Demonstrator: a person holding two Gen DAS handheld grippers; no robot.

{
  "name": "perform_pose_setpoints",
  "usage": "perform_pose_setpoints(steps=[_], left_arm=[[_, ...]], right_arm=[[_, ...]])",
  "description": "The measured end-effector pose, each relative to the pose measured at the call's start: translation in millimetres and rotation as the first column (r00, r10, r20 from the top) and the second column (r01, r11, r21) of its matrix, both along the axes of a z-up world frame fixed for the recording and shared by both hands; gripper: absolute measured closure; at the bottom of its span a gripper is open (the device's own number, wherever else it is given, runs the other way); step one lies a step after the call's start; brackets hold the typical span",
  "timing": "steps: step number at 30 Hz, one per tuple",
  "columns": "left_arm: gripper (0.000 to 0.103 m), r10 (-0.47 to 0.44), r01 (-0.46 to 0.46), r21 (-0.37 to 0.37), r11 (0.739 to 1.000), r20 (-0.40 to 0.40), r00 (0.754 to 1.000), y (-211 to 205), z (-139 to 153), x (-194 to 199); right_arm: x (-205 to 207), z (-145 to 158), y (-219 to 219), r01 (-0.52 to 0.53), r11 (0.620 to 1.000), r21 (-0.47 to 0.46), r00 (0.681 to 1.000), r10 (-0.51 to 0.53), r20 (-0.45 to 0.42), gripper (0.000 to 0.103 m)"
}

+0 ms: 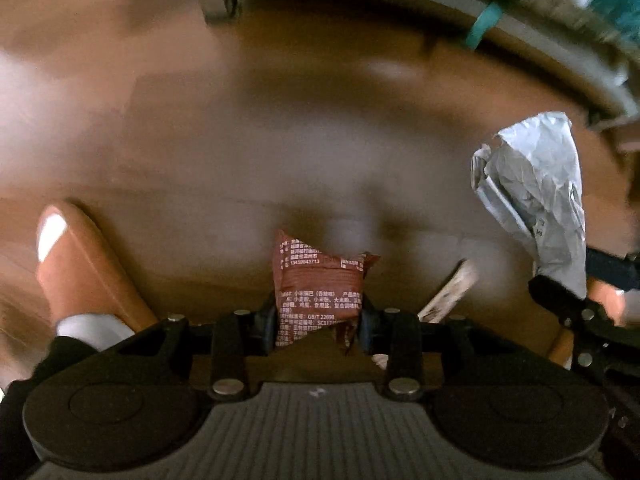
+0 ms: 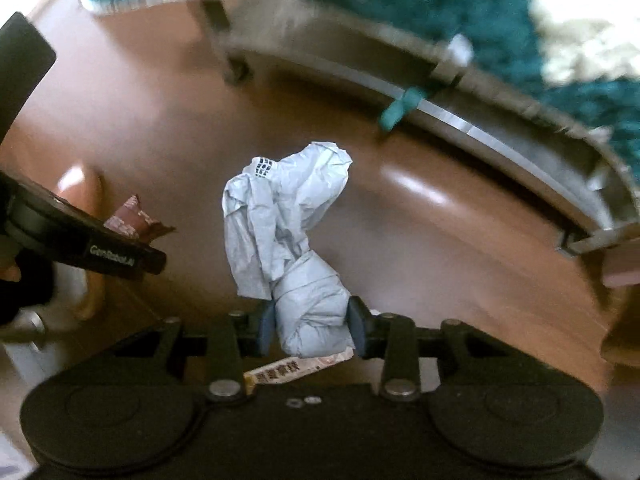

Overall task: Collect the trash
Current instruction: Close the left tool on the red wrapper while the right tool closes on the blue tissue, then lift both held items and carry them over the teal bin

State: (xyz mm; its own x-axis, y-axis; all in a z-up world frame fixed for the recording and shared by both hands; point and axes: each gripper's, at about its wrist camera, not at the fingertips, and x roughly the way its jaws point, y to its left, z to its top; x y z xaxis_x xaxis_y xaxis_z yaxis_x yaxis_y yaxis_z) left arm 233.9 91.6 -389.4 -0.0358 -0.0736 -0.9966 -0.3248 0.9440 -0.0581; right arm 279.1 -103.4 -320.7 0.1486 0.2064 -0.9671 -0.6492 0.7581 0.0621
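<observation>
My left gripper [image 1: 316,320] is shut on a dark red snack wrapper [image 1: 320,284] with white print, held above the brown floor. My right gripper [image 2: 312,328] is shut on a crumpled grey plastic bag [image 2: 288,232], which stands up from its jaws. The grey bag also shows at the right of the left wrist view [image 1: 536,196]. The red wrapper also shows at the left of the right wrist view [image 2: 132,220], beside the left gripper's body. A pale printed wrapper strip [image 2: 296,368] lies just below the right gripper and shows in the left wrist view [image 1: 448,296].
A glossy brown floor [image 2: 360,240] spreads below both grippers. A grey bed or sofa frame [image 2: 480,128] with teal and cream bedding [image 2: 460,8] curves across the far side. A brown rounded furniture piece [image 1: 84,264] stands at the left.
</observation>
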Motion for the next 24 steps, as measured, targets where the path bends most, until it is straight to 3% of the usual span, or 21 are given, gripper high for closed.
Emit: perform_pose_setpoints(steps=[5, 11, 19, 24], left_arm=[[0.067, 0.040, -0.041, 0.003, 0.999, 0.164, 0.986, 6.2, 77.2, -17.0], [0.067, 0.028, -0.042, 0.034, 0.999, 0.341, 0.940, -0.6, 166.7, -29.1], [0.067, 0.008, -0.043, 0.052, 0.998, 0.545, 0.838, -14.3, 264.0, -36.0], [0.067, -0.039, -0.021, 0.082, 0.996, 0.669, 0.742, -17.6, 327.7, -42.6]], right_arm=[[-11.7, 74.8, 1.4, 0.017, 0.999, 0.042, 0.994, -0.022, 0.110, 0.067], [-31.8, 148.3, -6.9, 0.049, 0.993, 0.110, 0.973, -0.072, 0.218, 0.067], [-55.4, 232.9, -14.8, 0.064, 0.974, 0.216, 0.932, -0.136, 0.337, 0.067], [-61.3, 292.3, -17.6, 0.045, 0.955, 0.292, 0.895, -0.168, 0.414, 0.067]])
